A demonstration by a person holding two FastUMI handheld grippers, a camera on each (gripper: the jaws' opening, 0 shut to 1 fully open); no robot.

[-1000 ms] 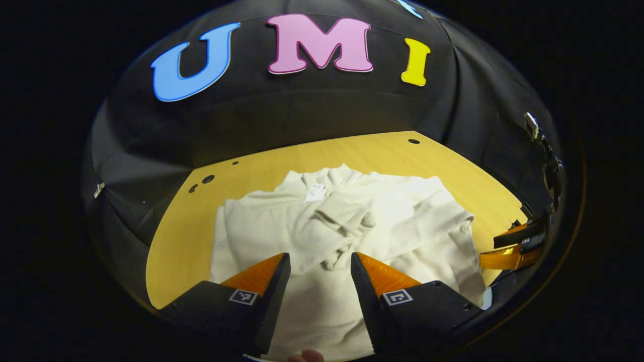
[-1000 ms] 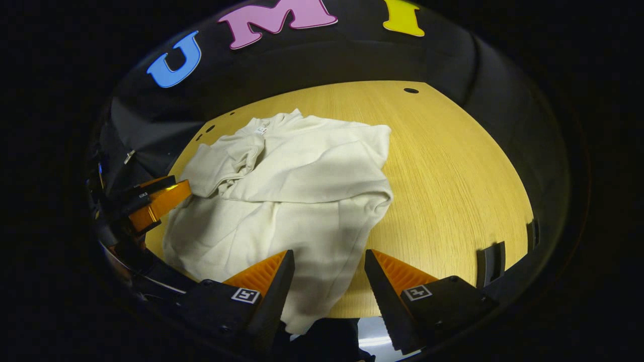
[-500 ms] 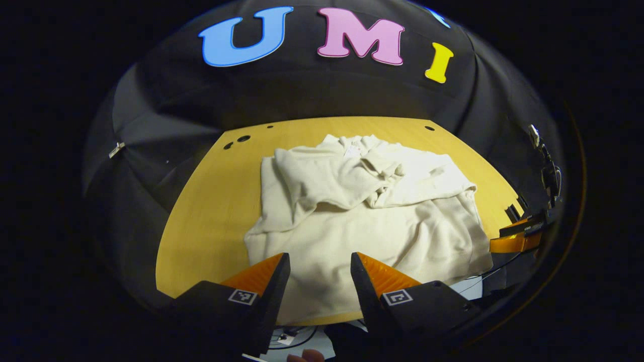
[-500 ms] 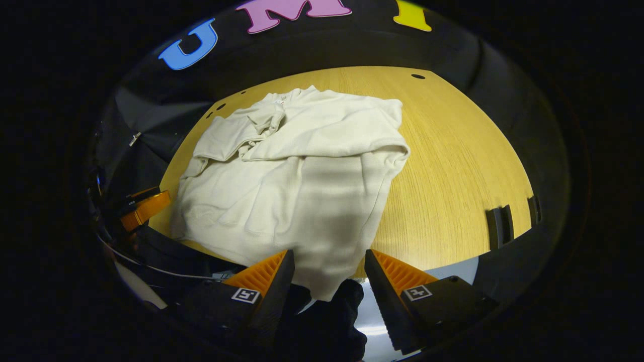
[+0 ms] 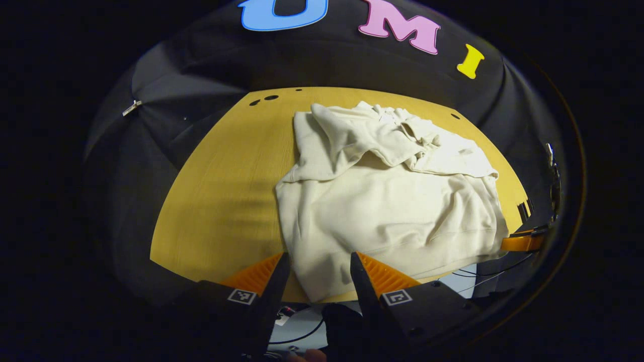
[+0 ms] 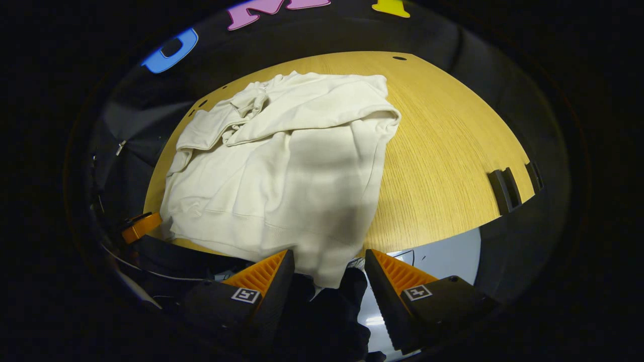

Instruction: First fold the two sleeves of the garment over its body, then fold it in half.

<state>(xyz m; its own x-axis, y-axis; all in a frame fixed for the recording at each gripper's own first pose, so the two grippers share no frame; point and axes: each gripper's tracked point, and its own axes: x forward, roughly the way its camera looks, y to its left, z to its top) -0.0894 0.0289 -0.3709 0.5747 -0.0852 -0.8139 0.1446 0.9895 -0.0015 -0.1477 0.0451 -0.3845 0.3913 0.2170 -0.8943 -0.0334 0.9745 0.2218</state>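
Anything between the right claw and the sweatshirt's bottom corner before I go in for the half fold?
Nothing. In the right gripper view the open right claw frames the sweatshirt corner hanging off the table edge.

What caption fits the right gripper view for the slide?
Open right gripper poised at the near hem of a cream garment, sleeves folded over its body, on the wooden table.

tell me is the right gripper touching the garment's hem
Cannot tell. In the right gripper view the right gripper has its jaws open astride the hem corner of the garment, but whether a gap separates them is unclear.
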